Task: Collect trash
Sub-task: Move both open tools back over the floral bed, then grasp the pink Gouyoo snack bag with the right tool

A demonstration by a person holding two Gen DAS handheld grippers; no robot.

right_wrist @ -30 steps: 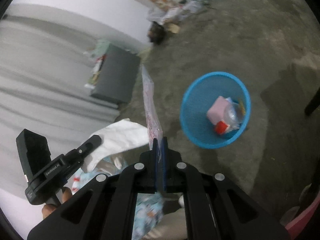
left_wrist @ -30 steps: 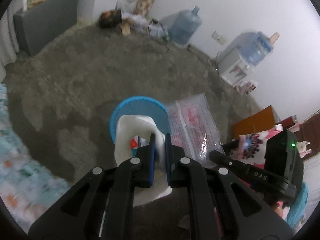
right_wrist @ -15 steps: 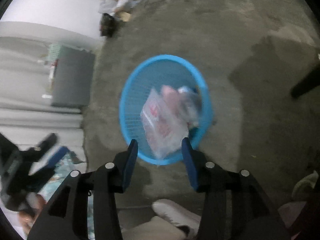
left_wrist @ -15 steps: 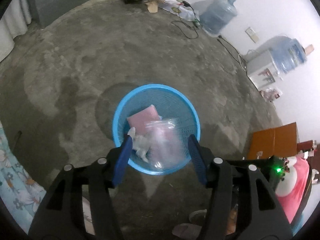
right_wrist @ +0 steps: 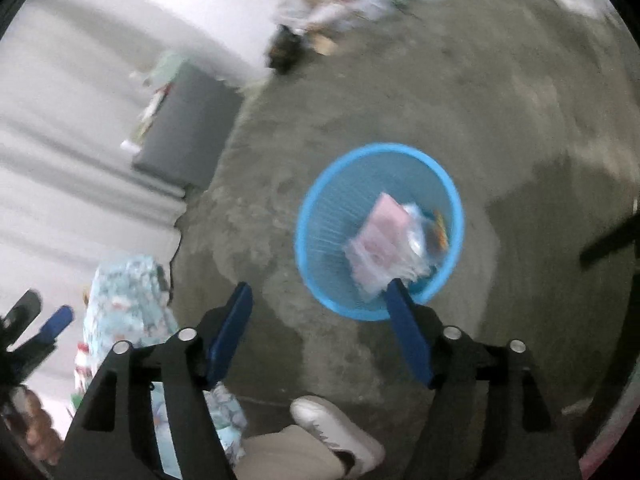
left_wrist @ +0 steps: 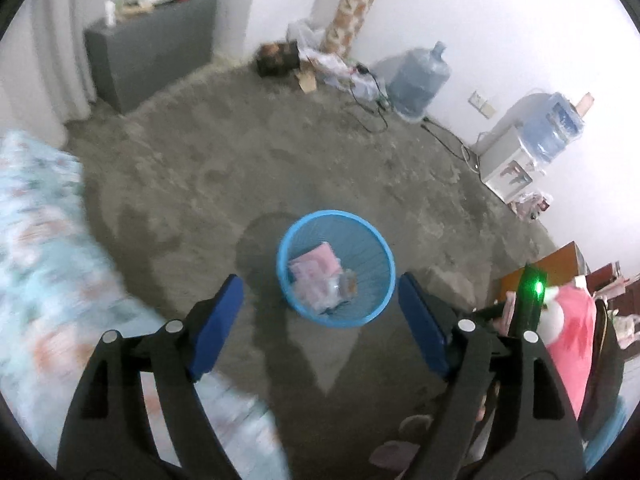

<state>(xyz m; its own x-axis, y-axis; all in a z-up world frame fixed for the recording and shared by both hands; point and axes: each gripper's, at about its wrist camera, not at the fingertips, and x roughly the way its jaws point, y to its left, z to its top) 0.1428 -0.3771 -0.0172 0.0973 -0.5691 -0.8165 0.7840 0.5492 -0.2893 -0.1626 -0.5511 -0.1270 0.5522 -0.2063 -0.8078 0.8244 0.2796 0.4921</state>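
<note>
A blue mesh basket [left_wrist: 288, 240] stands on the concrete floor; in the right wrist view it [right_wrist: 320, 216] sits just beyond my right fingertip. Inside lie a pink packet [left_wrist: 314, 262] and clear plastic wrappers [left_wrist: 336, 288], also seen in the right wrist view as the pink packet [right_wrist: 382, 226]. My left gripper [left_wrist: 320, 284] is open and empty, high above the basket. My right gripper [right_wrist: 318, 292] is open and empty, above the floor just left of the basket.
A floral bed cover [left_wrist: 36, 240] fills the left. A grey cabinet [left_wrist: 152, 44] stands at the far wall. Water jugs [left_wrist: 418, 80] and a dispenser [left_wrist: 512, 160] line the right wall, with cables on the floor. My shoe [right_wrist: 336, 432] is below.
Both grippers opened and dropped their trash into the basket, the white wrapper from the left, the clear pink-printed bag from the right. Both have since pulled up and back from the basket.
</note>
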